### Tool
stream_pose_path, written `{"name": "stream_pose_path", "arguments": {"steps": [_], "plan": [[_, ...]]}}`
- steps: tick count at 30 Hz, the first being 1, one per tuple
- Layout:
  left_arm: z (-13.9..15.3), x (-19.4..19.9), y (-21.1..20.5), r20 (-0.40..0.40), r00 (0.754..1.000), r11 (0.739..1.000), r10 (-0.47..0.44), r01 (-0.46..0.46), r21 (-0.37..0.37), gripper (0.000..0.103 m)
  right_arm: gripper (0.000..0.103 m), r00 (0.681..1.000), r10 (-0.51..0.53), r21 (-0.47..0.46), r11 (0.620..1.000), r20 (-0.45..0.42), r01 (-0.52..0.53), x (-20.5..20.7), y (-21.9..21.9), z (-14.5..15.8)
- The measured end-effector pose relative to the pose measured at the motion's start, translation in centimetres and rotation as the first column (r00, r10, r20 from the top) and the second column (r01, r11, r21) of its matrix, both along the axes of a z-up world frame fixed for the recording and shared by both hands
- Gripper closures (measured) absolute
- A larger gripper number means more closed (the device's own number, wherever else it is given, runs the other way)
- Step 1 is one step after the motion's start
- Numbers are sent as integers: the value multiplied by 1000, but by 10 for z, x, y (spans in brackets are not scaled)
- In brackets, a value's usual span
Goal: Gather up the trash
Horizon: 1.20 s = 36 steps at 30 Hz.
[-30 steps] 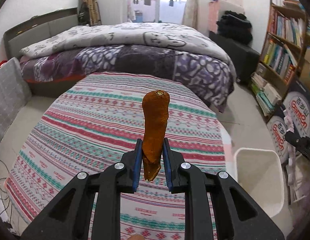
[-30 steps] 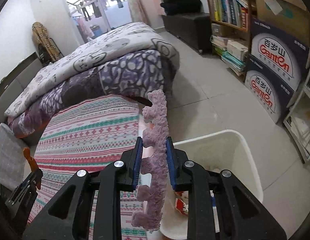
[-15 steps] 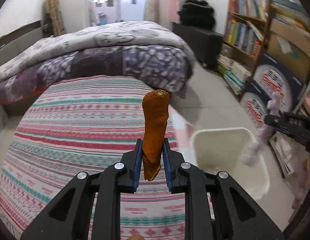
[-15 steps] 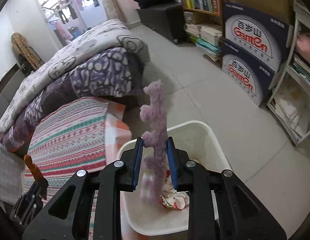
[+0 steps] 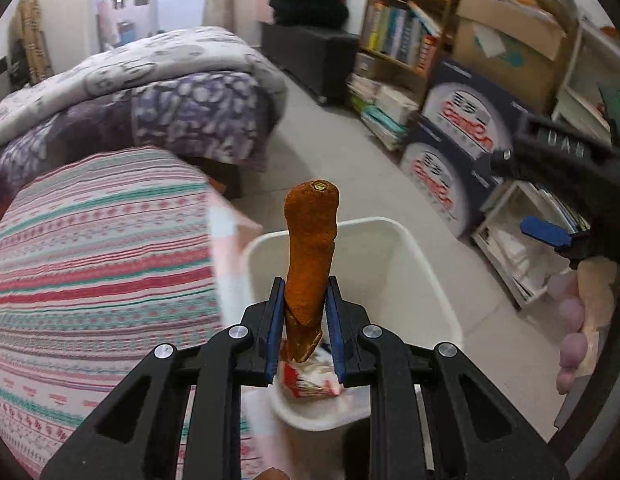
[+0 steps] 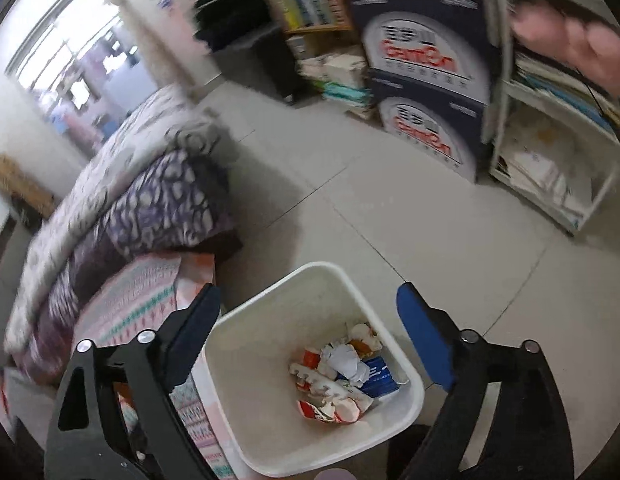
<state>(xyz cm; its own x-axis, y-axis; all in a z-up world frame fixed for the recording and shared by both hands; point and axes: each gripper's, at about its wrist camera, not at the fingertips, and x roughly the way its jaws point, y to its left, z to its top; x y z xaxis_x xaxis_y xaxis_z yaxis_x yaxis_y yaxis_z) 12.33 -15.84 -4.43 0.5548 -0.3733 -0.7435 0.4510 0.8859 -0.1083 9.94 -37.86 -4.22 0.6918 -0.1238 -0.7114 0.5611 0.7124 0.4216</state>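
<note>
My left gripper (image 5: 302, 312) is shut on an orange-brown peel (image 5: 310, 256) that stands upright between its pads, right over the white trash bin (image 5: 425, 280). My right gripper (image 6: 310, 336) is open wide and empty, above the same bin (image 6: 270, 400). Crumpled wrappers and paper (image 6: 341, 376) lie in the bin's bottom; the purple piece is not clearly seen among them. The right gripper's body also shows at the right of the left wrist view (image 5: 569, 168).
A table with a striped patterned cloth (image 5: 90, 264) stands left of the bin. A bed with a purple quilt (image 6: 130, 200) lies behind. Printed boxes (image 6: 425, 92) and bookshelves (image 5: 401, 36) line the right wall. Tiled floor (image 6: 369, 208) surrounds the bin.
My right gripper has opened and the purple piece has left it. My left gripper has swung right with the peel, from over the table to over the bin.
</note>
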Motion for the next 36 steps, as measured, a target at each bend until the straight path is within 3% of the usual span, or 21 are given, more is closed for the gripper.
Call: {"name": "stream_pose_path", "arguments": {"steps": [6,11,16,22,27,33,36], "plan": [[-4,0,-39,-63,996,998,-58,56,-20,80,13,994,-94,141,986,52,86,-16,-29,-2],[-2,-3,-45,-83,994,997,-74,72,-24,62,13,994,-83,153,986,70,72,-18,-30,2],[0,-4,-24,-51,999,1000,-20,21,23,52,11,998,-31,99,995,52,26,-13,-13,4],[4,-9,24,90,989,983,116,-127,131,36,7,998,70,-76,995,-4,-70,-1,41,5],[10,-12,72,246,931,935,269,-314,166,16,7,994,106,-269,957,-13,-106,1,86,9],[25,-19,119,343,862,891,374,-436,124,12,7,983,182,-364,917,22,-161,-3,131,8],[34,-23,138,358,838,883,412,-464,71,8,7,974,224,-402,895,27,-194,-3,150,7]]}}
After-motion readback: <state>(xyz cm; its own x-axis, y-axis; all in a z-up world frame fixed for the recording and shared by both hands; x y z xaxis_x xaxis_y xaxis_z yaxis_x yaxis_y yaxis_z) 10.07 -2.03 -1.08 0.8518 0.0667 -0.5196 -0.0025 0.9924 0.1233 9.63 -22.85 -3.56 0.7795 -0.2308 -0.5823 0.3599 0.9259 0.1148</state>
